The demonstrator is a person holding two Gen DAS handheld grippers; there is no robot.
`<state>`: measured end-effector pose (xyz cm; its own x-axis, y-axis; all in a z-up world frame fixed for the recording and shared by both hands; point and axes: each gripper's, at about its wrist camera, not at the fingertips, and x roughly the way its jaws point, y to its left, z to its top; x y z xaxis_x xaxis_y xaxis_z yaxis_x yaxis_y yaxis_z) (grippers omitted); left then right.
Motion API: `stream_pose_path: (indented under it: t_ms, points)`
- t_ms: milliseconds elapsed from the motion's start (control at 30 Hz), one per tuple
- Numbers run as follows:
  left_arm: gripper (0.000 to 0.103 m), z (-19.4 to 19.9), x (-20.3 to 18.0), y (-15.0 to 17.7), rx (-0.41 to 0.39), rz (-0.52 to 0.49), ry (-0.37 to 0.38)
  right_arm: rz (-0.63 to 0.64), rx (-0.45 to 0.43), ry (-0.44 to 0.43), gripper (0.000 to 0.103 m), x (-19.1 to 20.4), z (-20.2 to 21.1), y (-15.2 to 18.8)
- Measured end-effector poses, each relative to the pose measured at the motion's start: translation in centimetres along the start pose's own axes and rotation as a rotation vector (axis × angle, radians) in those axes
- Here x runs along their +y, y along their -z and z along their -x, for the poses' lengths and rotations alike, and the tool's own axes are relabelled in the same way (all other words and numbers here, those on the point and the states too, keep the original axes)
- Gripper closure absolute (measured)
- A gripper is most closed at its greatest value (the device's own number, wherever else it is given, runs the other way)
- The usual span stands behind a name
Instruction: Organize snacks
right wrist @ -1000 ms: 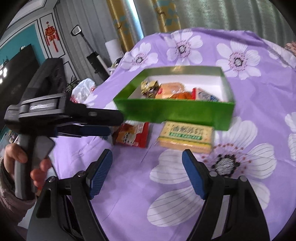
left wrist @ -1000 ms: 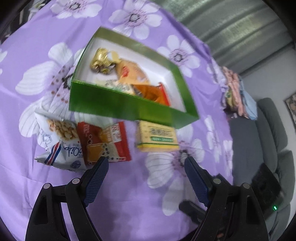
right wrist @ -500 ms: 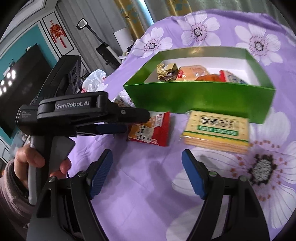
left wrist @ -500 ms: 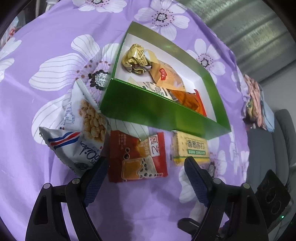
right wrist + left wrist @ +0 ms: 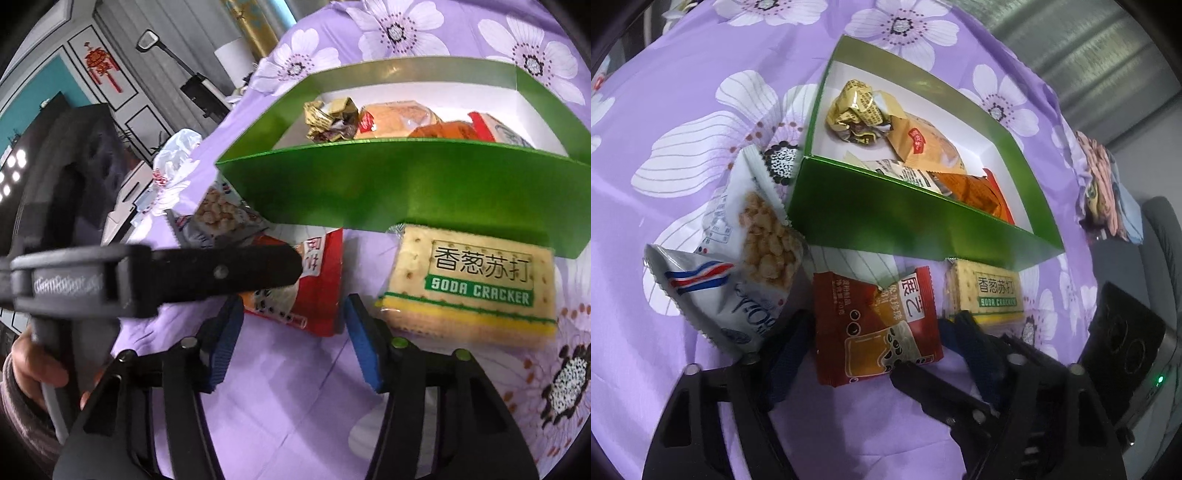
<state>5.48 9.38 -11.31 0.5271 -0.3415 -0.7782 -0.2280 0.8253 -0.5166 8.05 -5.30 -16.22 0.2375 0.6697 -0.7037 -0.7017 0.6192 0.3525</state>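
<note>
Left wrist view, lower centre: left gripper [image 5: 875,343] has been narrowing around the red packet [image 5: 877,325], pads not yet pressing. Right gripper [image 5: 291,339], also narrowing, holds nothing. Both converging on one packet, they could collide. Green box [image 5: 905,218], upper centre, holds several wrapped snacks.

Cracker pack [image 5: 469,288], just ahead-right of the right gripper's jaws, read "香葱苏打 SODA CRACKER"; other packets' print was too small or blurred.
</note>
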Motion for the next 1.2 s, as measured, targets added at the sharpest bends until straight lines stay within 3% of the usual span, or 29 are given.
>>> stream_pose_path:
  t_ms: [367,467,1200]
  points:
    - [0.058,0.4,0.6,1.1,-0.023,-0.026,-0.006,0.094,0.011,0.049,0.065,0.4,0.1,0.2]
    - [0.061,0.8,0.6,1.4,-0.025,-0.028,0.006,0.111,0.002,0.043,0.073,0.5,0.3,0.3]
    - [0.061,4.0,-6.9,3.9,-0.082,-0.239,-0.005,0.124,-0.115,0.068,0.076,1.1,6.9,2.3]
